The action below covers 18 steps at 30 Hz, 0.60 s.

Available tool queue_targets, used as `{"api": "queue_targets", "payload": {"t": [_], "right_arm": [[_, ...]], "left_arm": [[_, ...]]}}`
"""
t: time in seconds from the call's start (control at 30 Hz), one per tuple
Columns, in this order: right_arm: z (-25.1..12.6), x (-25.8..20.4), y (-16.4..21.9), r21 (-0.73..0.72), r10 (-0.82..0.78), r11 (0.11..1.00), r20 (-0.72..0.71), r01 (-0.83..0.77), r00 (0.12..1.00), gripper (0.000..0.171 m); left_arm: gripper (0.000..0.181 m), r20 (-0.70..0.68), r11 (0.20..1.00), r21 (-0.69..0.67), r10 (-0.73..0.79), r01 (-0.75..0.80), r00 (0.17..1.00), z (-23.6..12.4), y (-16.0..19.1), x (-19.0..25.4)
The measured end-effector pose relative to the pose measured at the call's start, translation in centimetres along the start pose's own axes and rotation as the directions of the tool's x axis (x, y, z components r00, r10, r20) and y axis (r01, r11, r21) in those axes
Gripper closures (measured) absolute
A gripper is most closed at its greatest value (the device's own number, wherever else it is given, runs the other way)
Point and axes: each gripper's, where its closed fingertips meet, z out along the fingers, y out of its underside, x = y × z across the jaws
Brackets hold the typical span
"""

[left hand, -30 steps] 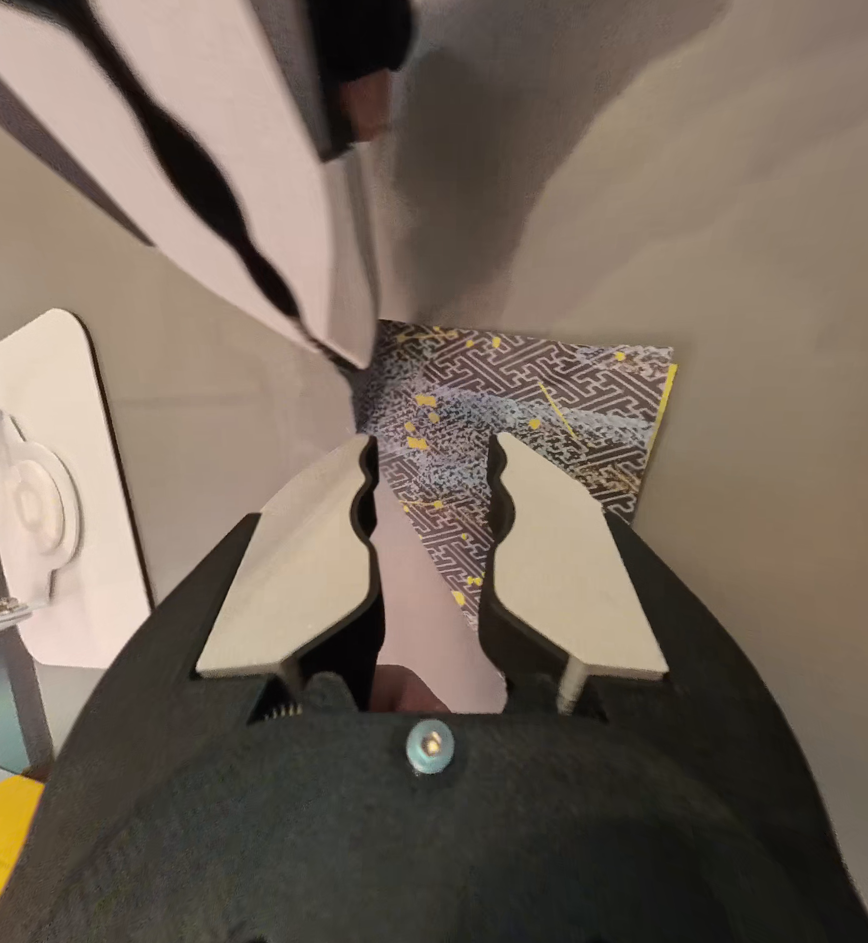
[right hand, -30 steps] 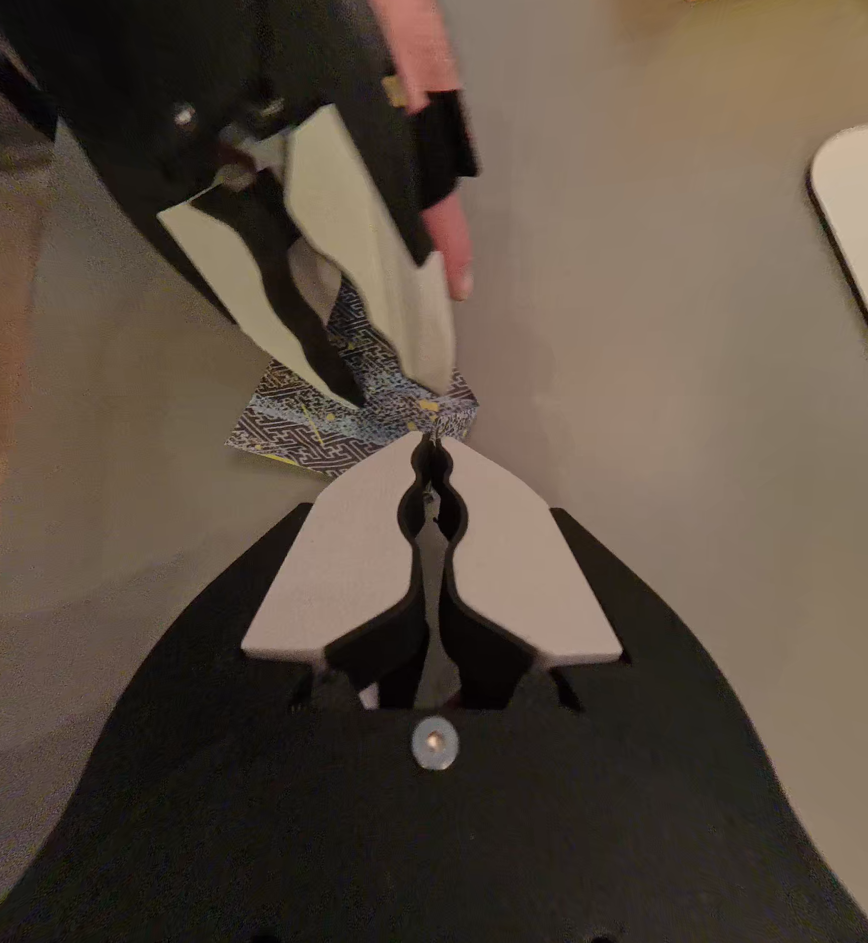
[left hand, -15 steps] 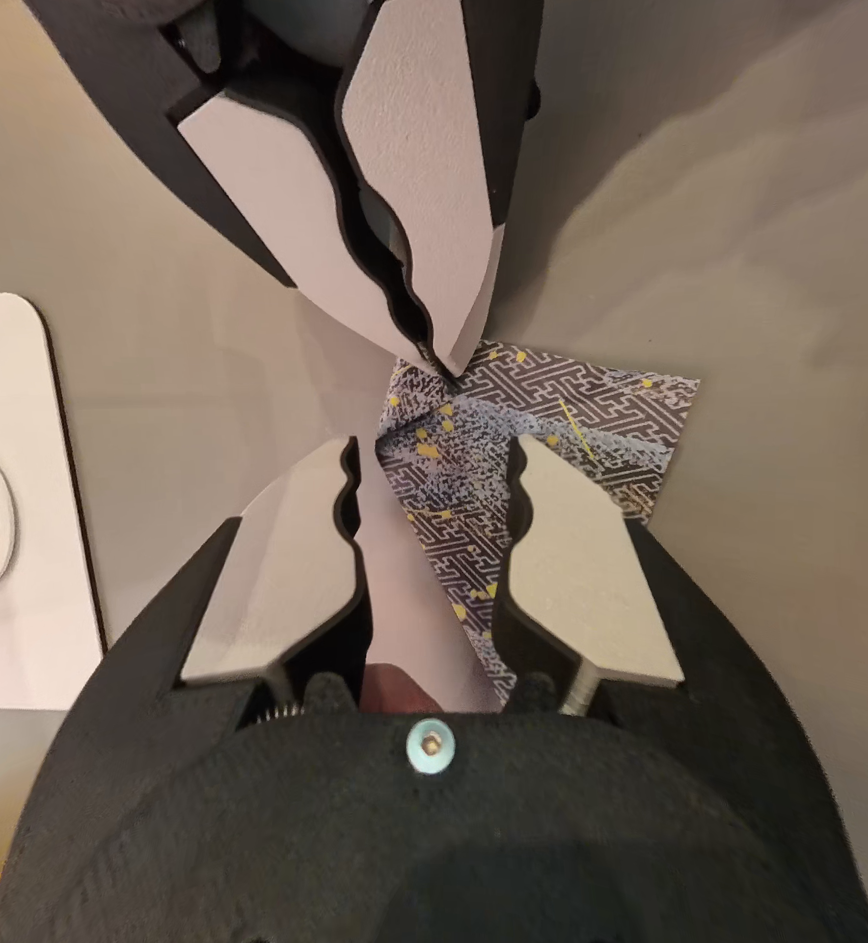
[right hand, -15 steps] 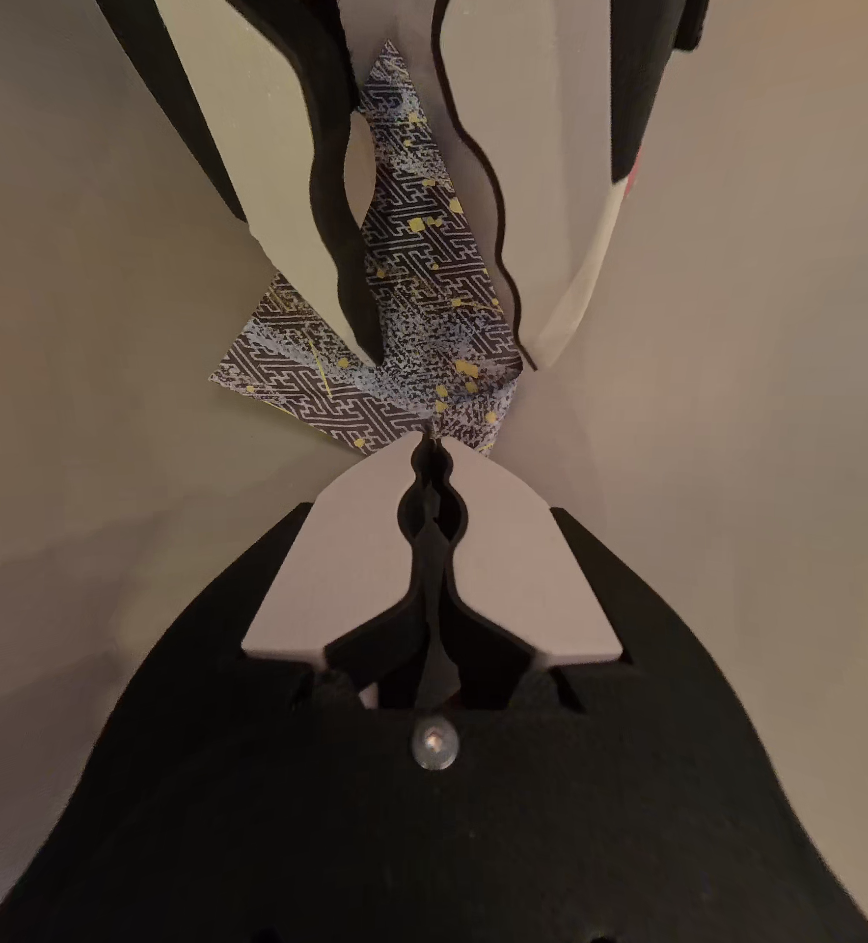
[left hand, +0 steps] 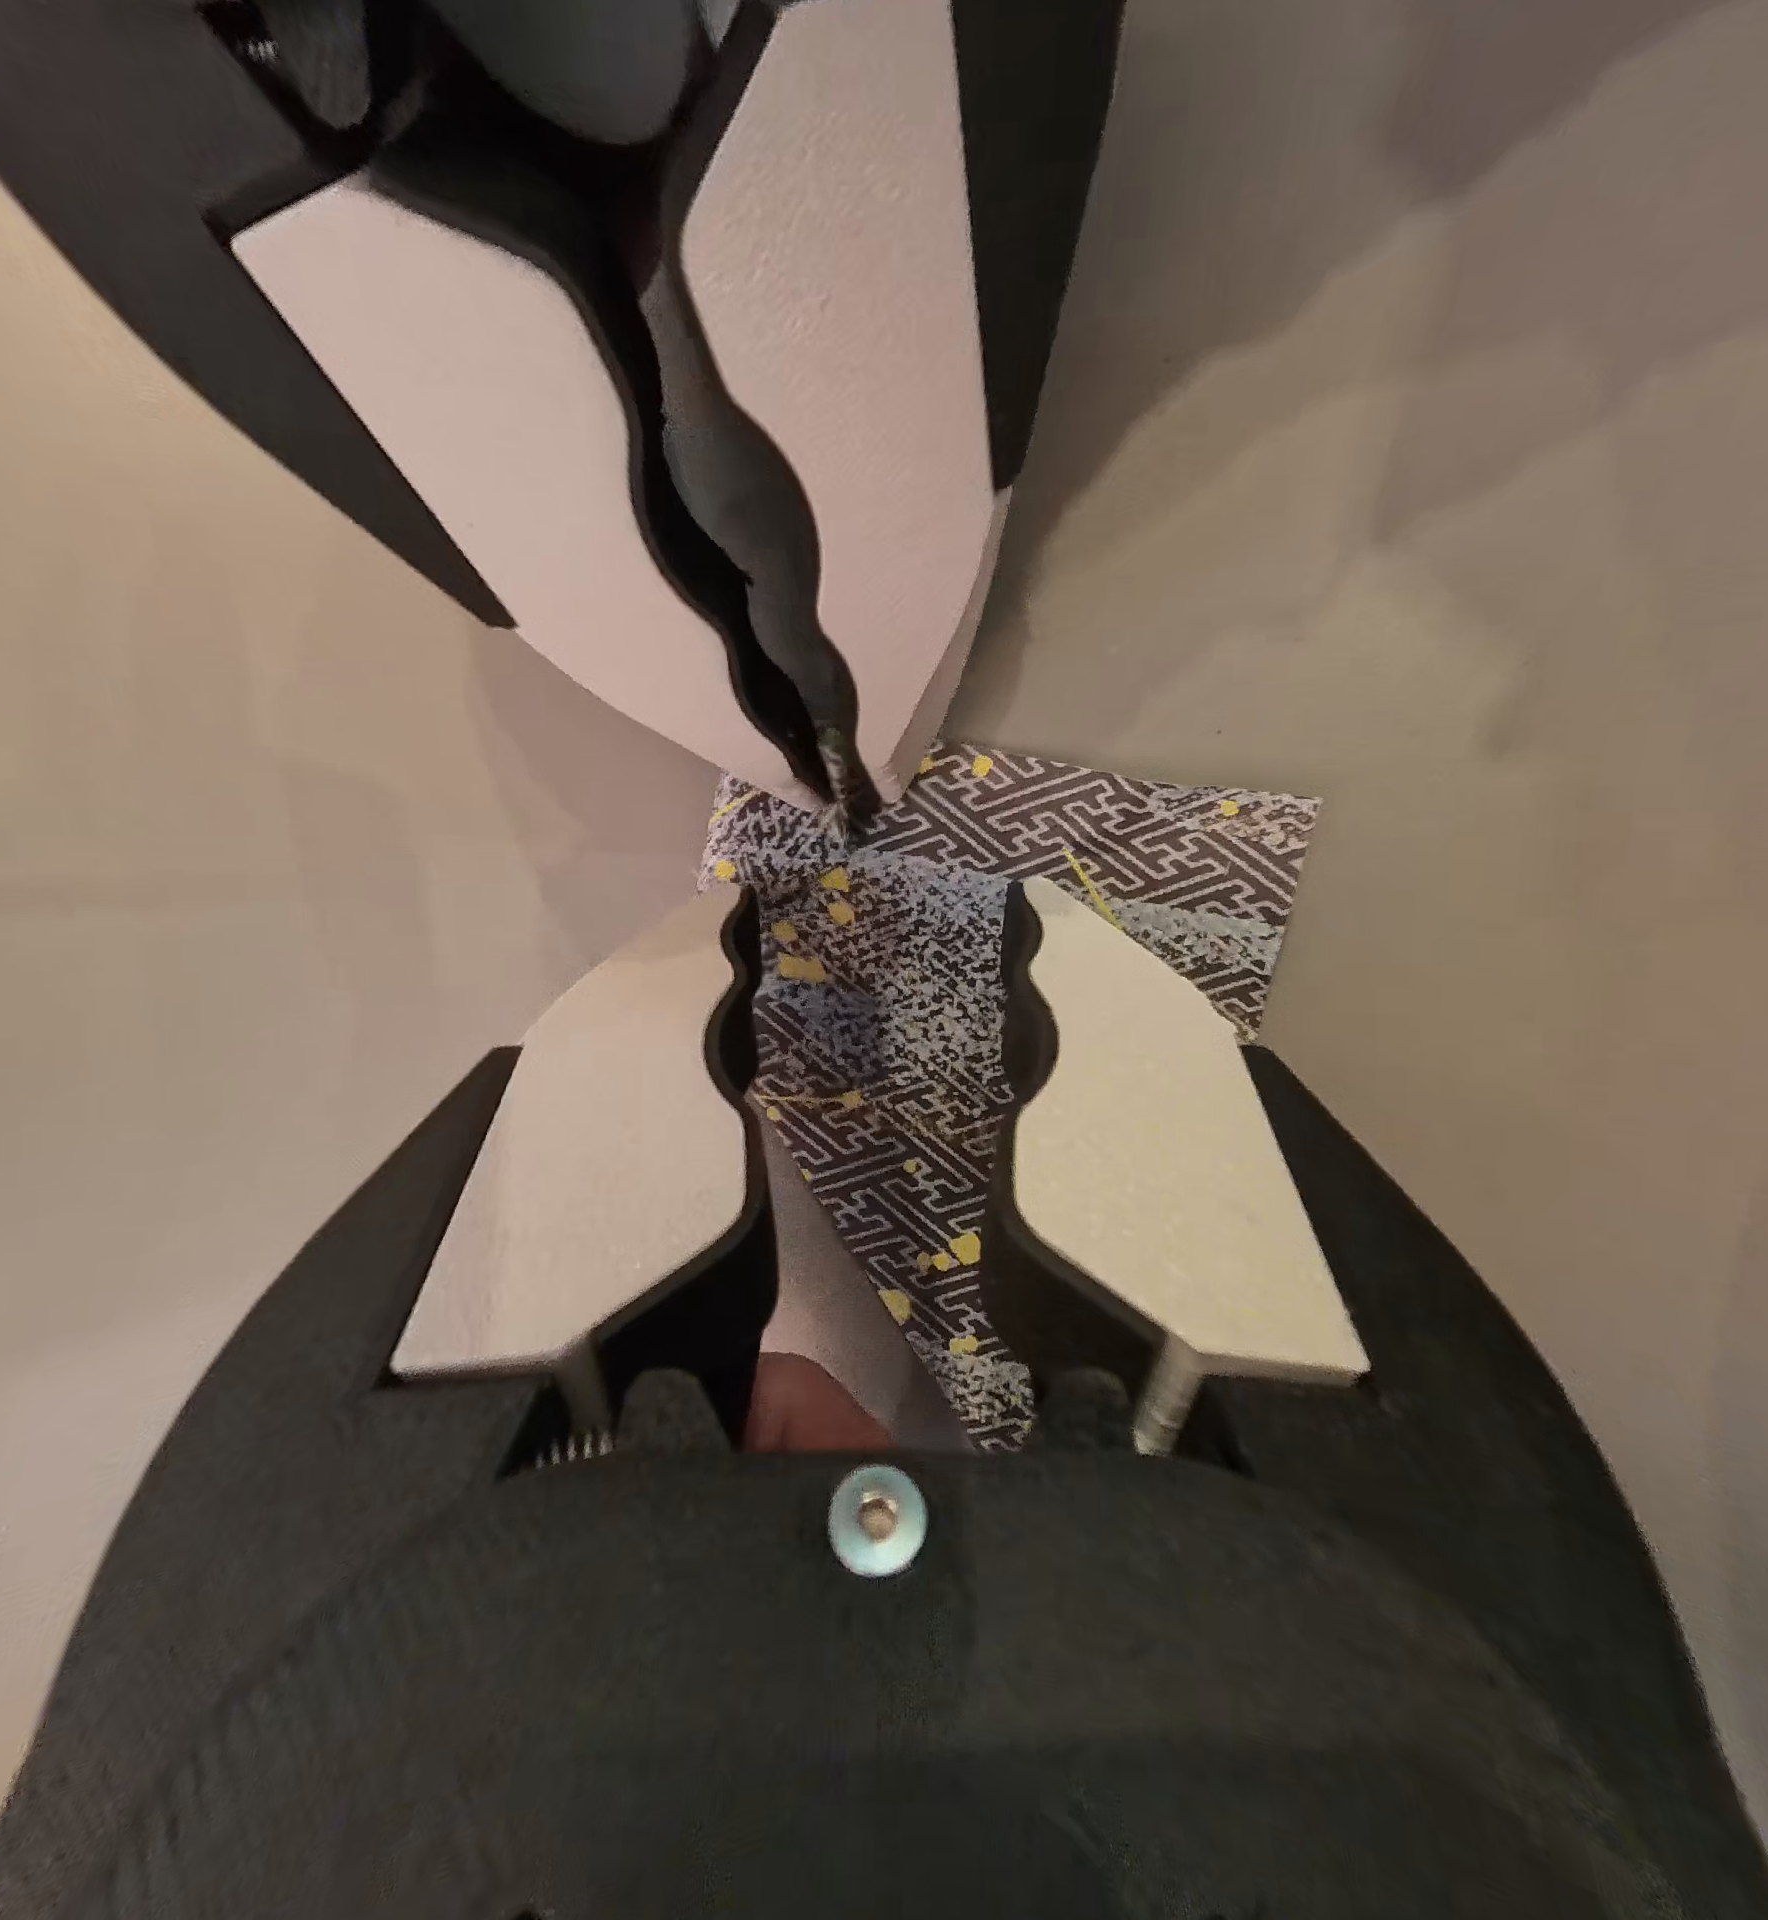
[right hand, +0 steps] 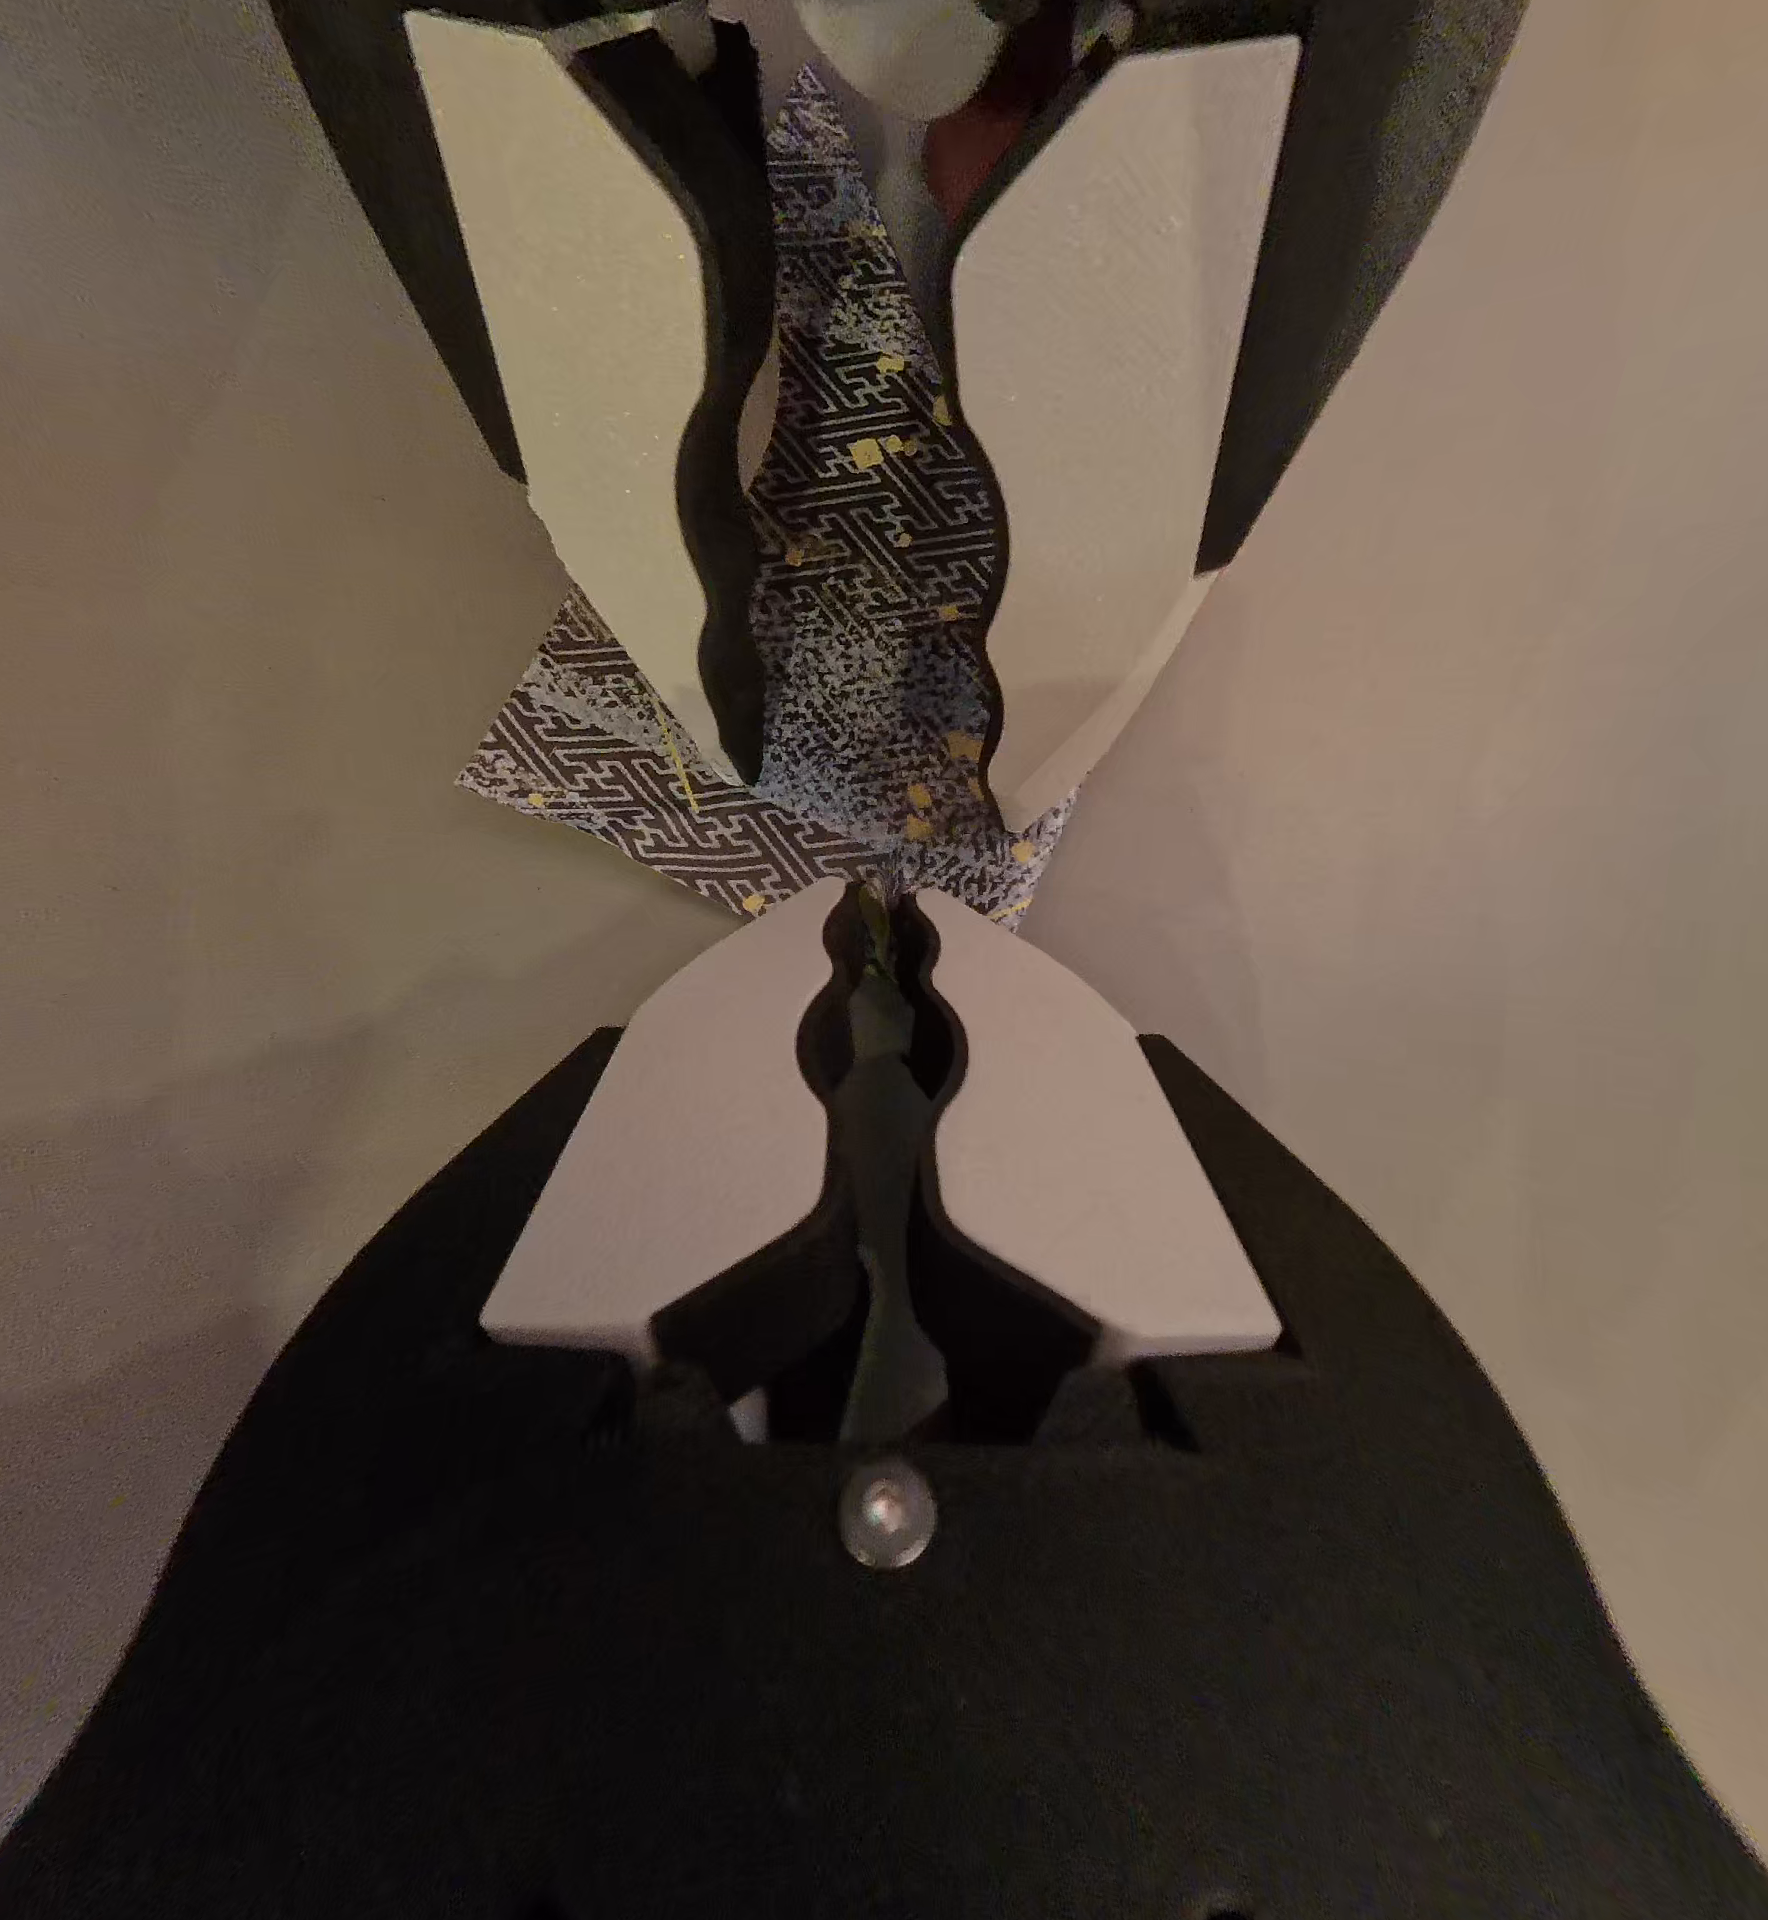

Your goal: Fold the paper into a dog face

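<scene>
1. While your right gripper [right hand: 878,894] stays out of this item, note the patterned paper [left hand: 901,997] lying on the grey table [left hand: 1534,727].
2. Your left gripper [left hand: 880,914] stands apart, with the paper between its fingers.
3. Your right gripper is clamped on the paper's corner at 12 o'clock from its tips.

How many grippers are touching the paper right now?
1 for sure. The right gripper is shut on the paper at its corner. The left gripper is open over it; contact can't be told.
</scene>
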Motion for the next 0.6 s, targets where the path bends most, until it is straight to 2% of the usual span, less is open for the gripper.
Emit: {"api": "queue_targets", "payload": {"t": [0.03,0.6], "right_arm": [[0.0,0.0,0.0,0.000,0.000,1.000,0.001,0.000,1.000,0.165],[-0.5,-1.4,0.3,-0.008,-0.026,1.000,0.120,0.027,0.992,0.143]], "left_arm": [[0.136,-0.005,1.000,0.001,-0.005,0.005,1.000,0.0,0.0,0.0],[0.136,-0.012,1.000,-0.008,0.014,-0.015,1.000,0.1,0.0,0.0]]}}
